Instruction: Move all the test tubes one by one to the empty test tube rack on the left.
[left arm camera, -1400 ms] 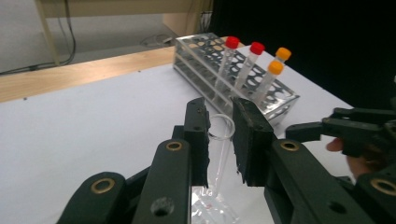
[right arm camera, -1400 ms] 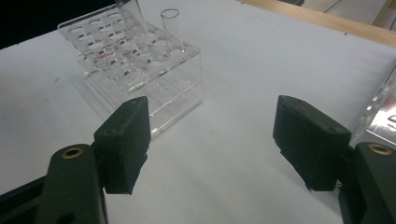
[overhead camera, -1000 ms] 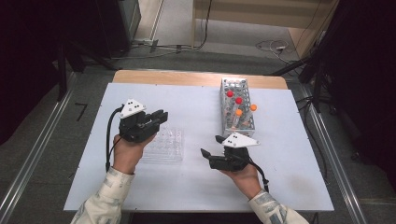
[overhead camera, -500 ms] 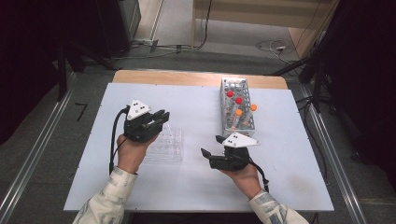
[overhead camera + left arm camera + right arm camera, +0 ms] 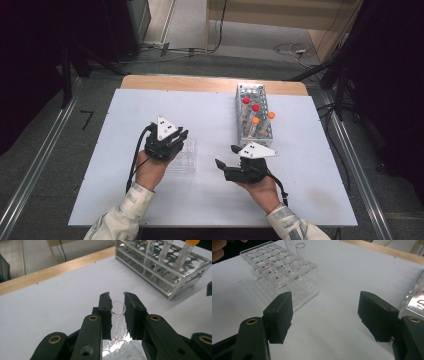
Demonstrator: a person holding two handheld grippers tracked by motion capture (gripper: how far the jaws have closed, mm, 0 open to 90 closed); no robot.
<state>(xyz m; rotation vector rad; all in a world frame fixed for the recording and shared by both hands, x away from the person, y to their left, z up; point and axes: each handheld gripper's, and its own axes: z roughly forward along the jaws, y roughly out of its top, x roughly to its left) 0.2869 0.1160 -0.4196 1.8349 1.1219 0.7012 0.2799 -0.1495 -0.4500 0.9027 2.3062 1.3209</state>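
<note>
Where seen from the high view: left gripper (image 5: 181, 137) over the clear acrylic rack (image 5: 184, 159) on the white table (image 5: 210, 120), right gripper (image 5: 226, 156) near the table's middle, just in front of the metal tube rack (image 5: 255, 134) with red- and orange-capped tubes (image 5: 256, 120). Glass tube not discernible here beneath the left gripper.

Left gripper view: clear open-topped test tube (image 5: 118, 308) standing between the two black jaws of the left gripper (image 5: 117, 312), rim level with the jaw tips. Jaws drawn close, nearly parallel, flanking the tube on both sides; left pad at the glass, right pad at or just off it, contact not fully discernible. Lower part of the tube running down into the acrylic rack (image 5: 122, 350), red well labels visible below. Metal tube rack (image 5: 162, 272) beyond, to the upper right, carrying capped tubes.

Right gripper view: jaws of the right gripper (image 5: 325, 315) spread wide, holding nothing, bare table (image 5: 332, 340) between them. Acrylic rack (image 5: 282, 272) ahead and to the left, well apart from the jaws. Two clear tubes upright at the rack's far corner, the nearer (image 5: 301, 255) open-topped and free. Edge of the metal tube rack (image 5: 414, 300) at far right.
</note>
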